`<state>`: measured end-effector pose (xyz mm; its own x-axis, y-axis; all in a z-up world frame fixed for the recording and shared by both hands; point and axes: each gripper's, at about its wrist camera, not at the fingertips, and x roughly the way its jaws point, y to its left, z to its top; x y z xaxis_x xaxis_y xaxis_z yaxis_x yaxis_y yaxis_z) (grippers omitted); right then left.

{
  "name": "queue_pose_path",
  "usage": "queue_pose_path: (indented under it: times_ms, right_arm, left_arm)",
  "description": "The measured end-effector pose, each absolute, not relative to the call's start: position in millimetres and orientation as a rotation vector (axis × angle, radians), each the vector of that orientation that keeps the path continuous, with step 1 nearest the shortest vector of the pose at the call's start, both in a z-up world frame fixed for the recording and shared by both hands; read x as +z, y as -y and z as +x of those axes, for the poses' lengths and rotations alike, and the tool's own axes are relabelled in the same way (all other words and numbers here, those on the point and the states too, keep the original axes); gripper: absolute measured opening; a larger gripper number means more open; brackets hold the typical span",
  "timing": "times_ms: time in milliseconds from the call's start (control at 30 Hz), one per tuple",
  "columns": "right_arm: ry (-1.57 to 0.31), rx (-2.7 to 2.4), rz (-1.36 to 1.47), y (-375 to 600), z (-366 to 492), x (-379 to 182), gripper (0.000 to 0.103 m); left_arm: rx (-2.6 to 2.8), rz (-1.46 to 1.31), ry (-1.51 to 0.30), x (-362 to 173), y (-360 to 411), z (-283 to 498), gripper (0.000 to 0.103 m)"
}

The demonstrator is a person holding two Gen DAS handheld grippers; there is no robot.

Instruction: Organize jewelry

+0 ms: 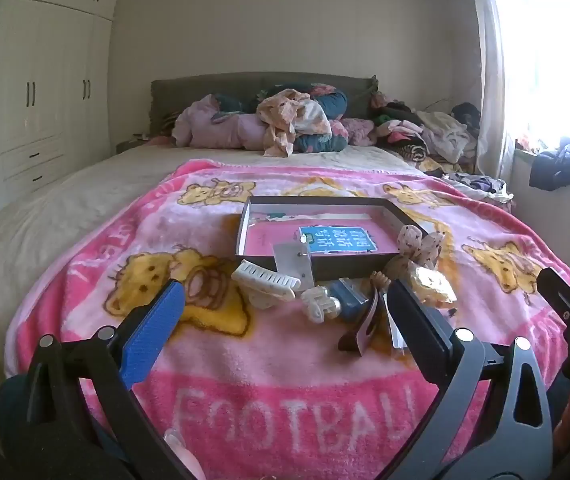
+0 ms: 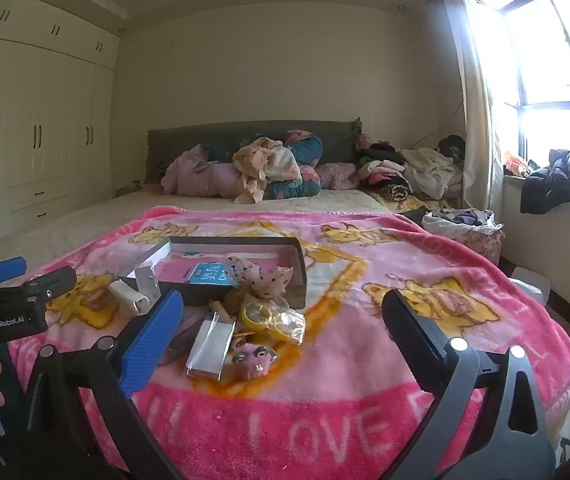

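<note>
A dark shallow box (image 1: 349, 265) (image 2: 245, 294) lies on the pink blanket and holds a blue card (image 1: 337, 239) (image 2: 208, 273). In front of it lie a white hair claw (image 1: 265, 281) (image 2: 127, 298), a spotted bow (image 1: 421, 242) (image 2: 261, 276), a clear bag with yellow rings (image 2: 277, 320), a clear packet (image 2: 211, 346) and a pink animal charm (image 2: 253, 362). My left gripper (image 1: 285, 320) is open and empty, just short of the pile. My right gripper (image 2: 283, 328) is open and empty, with the pile ahead between its fingers.
The pink blanket (image 1: 269, 412) (image 2: 345, 420) covers the near end of a bed. Piled clothes (image 1: 285, 124) (image 2: 269, 172) lie by the headboard. White wardrobes (image 1: 33, 96) stand at the left, a window sill with clothes (image 2: 557, 180) at the right. The left gripper shows in the right wrist view (image 2: 9, 296).
</note>
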<state>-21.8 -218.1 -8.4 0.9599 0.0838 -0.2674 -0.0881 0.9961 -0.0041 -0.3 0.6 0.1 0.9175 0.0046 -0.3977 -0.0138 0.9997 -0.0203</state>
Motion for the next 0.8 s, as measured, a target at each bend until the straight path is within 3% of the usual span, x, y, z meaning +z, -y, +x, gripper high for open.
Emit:
queue_pose_path:
  times_ms: [800]
  right_arm:
    - [-0.274,0.094,-0.007,218.5,-20.1,-10.0,0.097]
  left_arm:
    - [0.008,-0.023,-0.411,-2.0,-2.3,1.1,0.092]
